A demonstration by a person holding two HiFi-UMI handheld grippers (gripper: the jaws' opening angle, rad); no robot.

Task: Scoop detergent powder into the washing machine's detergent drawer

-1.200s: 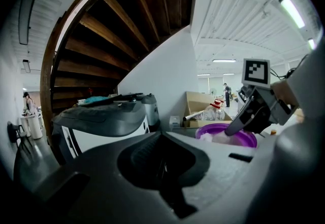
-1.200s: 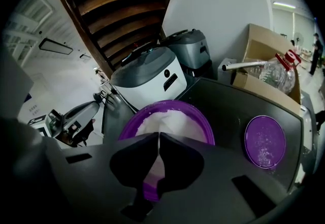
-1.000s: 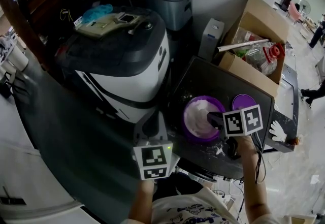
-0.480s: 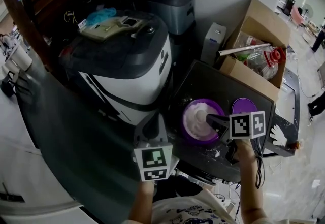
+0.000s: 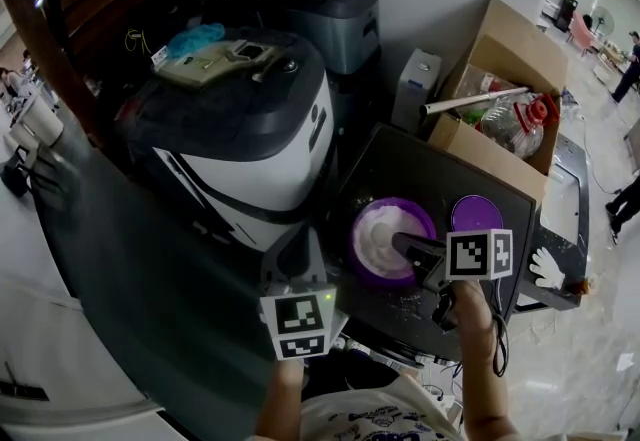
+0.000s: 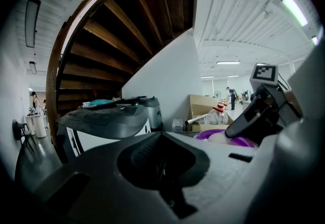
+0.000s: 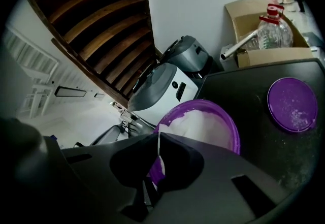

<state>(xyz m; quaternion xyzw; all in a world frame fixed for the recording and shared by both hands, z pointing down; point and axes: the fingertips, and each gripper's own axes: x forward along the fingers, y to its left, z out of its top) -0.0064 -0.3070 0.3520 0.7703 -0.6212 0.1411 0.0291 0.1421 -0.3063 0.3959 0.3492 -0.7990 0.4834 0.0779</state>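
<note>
A round purple tub (image 5: 385, 239) of white detergent powder stands on a dark table (image 5: 440, 174); its purple lid (image 5: 477, 214) lies beside it on the right. My right gripper (image 5: 405, 244) reaches left over the tub. In the right gripper view the jaws (image 7: 159, 134) are pressed together on a thin white edge, seemingly a scoop, above the powder (image 7: 203, 126). My left gripper (image 5: 300, 259) hangs shut and empty before the white washing machine (image 5: 240, 129). I cannot make out the detergent drawer.
A cardboard box (image 5: 500, 119) holding a red-capped bottle (image 5: 520, 124) stands behind the table. A grey appliance (image 5: 330, 4) sits behind the washing machine, with a small white box (image 5: 415, 79) between. Spilled powder flecks the table's near edge (image 5: 410, 299).
My right gripper has drawn slightly back toward me over the tub. The left gripper has stayed put.
</note>
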